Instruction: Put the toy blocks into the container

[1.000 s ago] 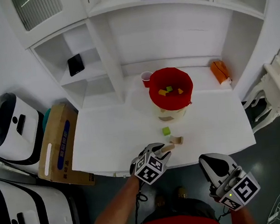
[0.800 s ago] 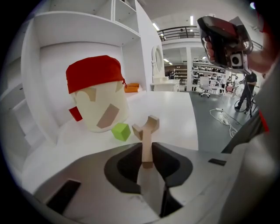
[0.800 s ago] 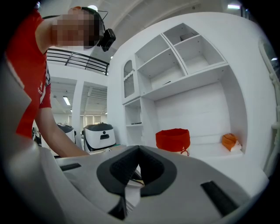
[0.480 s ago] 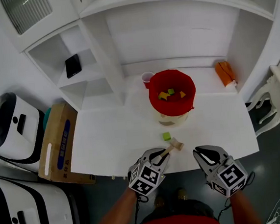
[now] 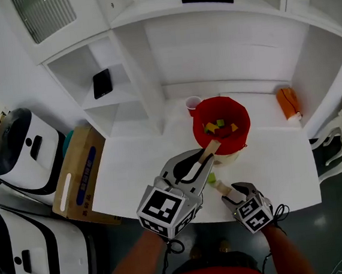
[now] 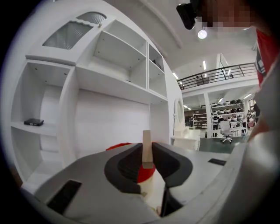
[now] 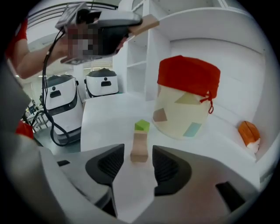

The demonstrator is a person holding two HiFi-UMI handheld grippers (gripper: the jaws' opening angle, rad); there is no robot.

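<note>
Up from the table's near edge a second ago, the left gripper (image 5: pixel 204 160) now hangs at the 7 o'clock of the red-topped container (image 5: pixel 245 123). Its jaws have just closed on a thin wooden block (image 5: pixel 211 147), apparently carried for the drop. The right gripper (image 5: pixel 227 189) has come down at the container's 6 o'clock. Its jaws have just sprung wide astride a second wooden block (image 7: pixel 140 148) on the white table (image 5: pixel 132 167), not pinching. A green cube (image 7: pixel 141 126) waits at that block's 12 o'clock.

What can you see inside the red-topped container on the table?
Inside the container lie coloured blocks, including a yellow block and a green block. Anything beneath them is covered.
</note>
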